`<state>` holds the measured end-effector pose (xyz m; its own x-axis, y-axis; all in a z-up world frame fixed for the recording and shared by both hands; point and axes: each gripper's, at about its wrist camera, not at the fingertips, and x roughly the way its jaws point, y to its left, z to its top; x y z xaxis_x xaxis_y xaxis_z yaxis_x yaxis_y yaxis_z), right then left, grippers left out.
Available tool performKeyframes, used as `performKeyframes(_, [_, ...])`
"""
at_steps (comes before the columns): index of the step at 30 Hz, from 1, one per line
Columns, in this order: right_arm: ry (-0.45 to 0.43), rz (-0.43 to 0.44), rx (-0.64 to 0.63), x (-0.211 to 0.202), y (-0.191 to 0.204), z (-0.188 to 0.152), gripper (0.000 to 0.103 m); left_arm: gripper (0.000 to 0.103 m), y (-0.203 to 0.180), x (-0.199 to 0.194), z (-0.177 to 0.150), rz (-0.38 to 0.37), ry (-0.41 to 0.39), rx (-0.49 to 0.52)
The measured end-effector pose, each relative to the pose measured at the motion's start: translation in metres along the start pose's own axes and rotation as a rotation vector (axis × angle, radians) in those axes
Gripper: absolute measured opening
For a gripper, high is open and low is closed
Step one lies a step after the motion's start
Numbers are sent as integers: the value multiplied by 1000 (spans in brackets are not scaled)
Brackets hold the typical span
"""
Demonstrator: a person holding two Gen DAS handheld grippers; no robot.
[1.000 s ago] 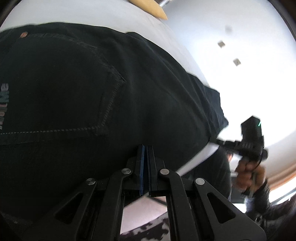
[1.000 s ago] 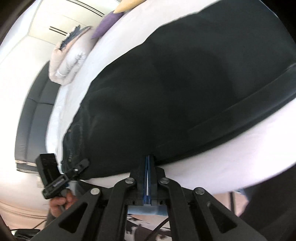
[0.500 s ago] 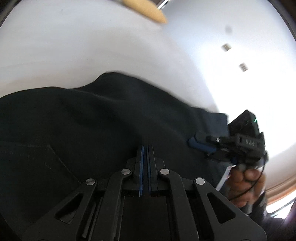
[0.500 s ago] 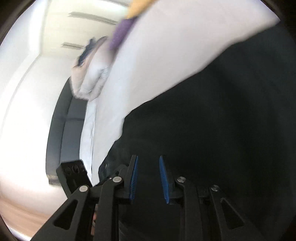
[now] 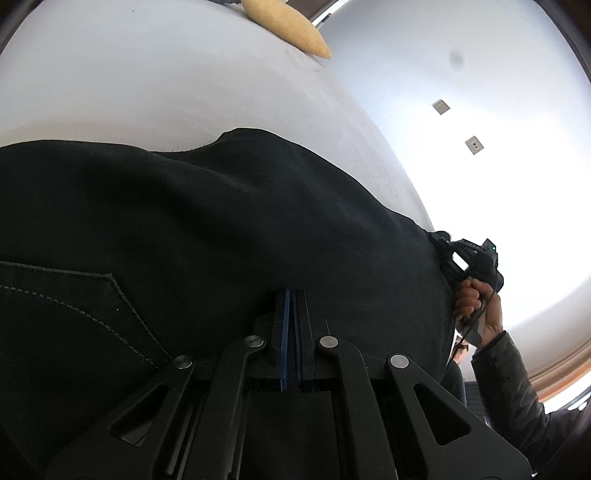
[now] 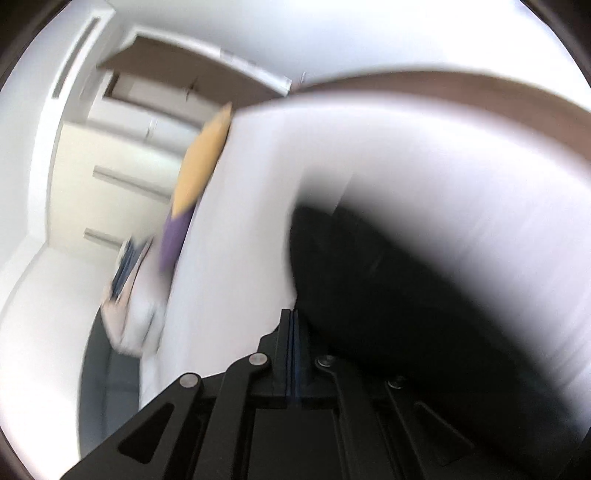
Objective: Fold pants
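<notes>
White bed sheet (image 5: 155, 85); yellow pillow (image 5: 284, 26) at far edge; two wall plates (image 5: 474, 144); purple cushion (image 6: 173, 236).

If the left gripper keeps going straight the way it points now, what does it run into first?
Most likely the black pants: the left gripper points straight into the dark fabric spread on the white bed. Depth is unclear, and it may already be pinching cloth.
</notes>
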<state>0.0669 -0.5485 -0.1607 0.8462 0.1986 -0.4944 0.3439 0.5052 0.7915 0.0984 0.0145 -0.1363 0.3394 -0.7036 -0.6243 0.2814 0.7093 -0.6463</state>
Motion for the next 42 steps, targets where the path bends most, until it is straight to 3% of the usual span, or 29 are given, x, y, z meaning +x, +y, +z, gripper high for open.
performKeyframes(4, [-117, -68, 29, -25, -9, 16, 0, 2, 5, -2, -10, 2, -10, 7])
performKeyframes(5, [-161, -150, 86, -37, -18, 18, 0, 2, -4, 5, -11, 3, -13, 5])
performKeyframes(6, [-198, -170, 148, -50, -26, 17, 0, 2, -14, 16, -12, 5, -16, 0])
performKeyframes(8, [-183, -143, 124, -63, -18, 8, 2, 2, -20, 13, -13, 32, -21, -8])
performKeyframes(10, [-152, -66, -21, -76, 19, -17, 3, 2, -32, 3, -14, 55, -26, 16])
performKeyframes(13, [-8, 107, -157, -66, 74, -72, 4, 2, -84, -2, -7, -37, -50, 143])
performKeyframes(16, [247, 204, -251, -12, 123, -147, 7, 2, -117, 32, -1, -48, -3, 228])
performKeyframes(20, [443, 187, -259, 46, 131, -201, 7, 2, -87, 72, 9, -5, 85, 130])
performKeyframes(22, [482, 148, -223, 61, 116, -206, 0, 2, -58, 65, 8, -56, 69, 41])
performKeyframes(26, [377, 160, -178, 46, 93, -183, 0, 2, -16, 32, -8, -79, 16, -67])
performKeyframes(33, [122, 101, -58, -14, 35, -127, 0, 2, 29, -34, -39, -28, -62, -97])
performKeyframes(37, [1, 60, 2, -46, 13, -102, 0, 2, 33, -64, -62, -13, -112, -103])
performKeyframes(42, [-131, -7, 135, -96, -12, -81, 0, 2, 28, -103, -96, 71, -153, -71])
